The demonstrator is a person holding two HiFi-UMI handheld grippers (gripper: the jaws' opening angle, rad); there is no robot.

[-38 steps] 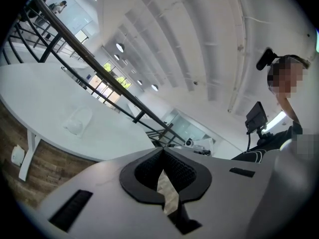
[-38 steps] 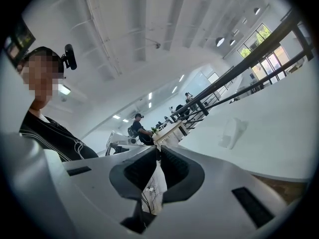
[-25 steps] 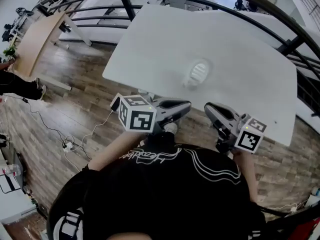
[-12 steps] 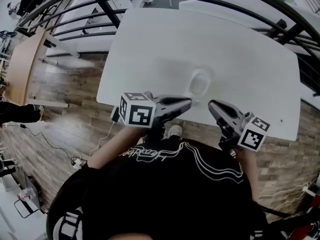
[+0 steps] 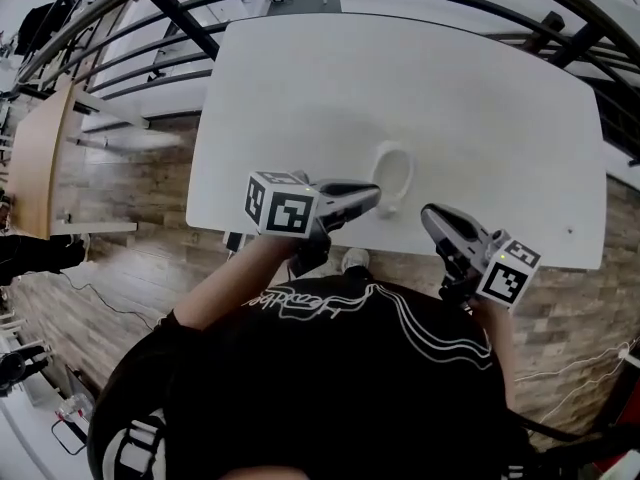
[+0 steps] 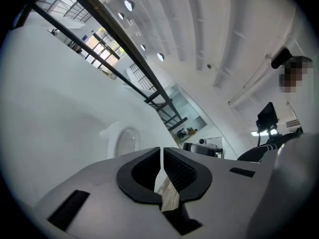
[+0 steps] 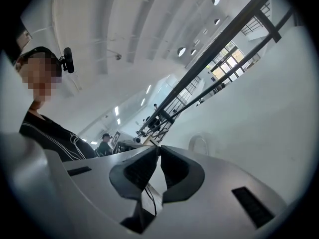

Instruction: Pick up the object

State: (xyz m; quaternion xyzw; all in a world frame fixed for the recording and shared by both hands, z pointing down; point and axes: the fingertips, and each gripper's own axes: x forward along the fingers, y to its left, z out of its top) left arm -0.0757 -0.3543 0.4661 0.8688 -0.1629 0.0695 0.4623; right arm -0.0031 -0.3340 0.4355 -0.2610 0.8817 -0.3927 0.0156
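Observation:
A small white oval object [image 5: 394, 175] lies on the white table [image 5: 300, 98] close to its near edge. It also shows in the left gripper view, the object [image 6: 124, 141] just beyond the jaws, and in the right gripper view as a pale arch, the object [image 7: 199, 144]. My left gripper [image 5: 374, 195] reaches over the table edge, its tip just left of the object, jaws shut and empty [image 6: 162, 152]. My right gripper [image 5: 428, 214] hovers at the table's near edge, to the right of and below the object, jaws shut with nothing between them [image 7: 158, 149].
Black metal railings [image 5: 180, 18] run along the table's far and left sides. Wooden floor [image 5: 120, 258] with cables lies to the left, and a light wooden desk [image 5: 35, 158] stands further left. The person's black shirt [image 5: 340, 368] fills the bottom of the head view.
Both grippers have come closer to the table. The left gripper's tip has moved from short of the edge to over the table beside the object. Both stay shut.

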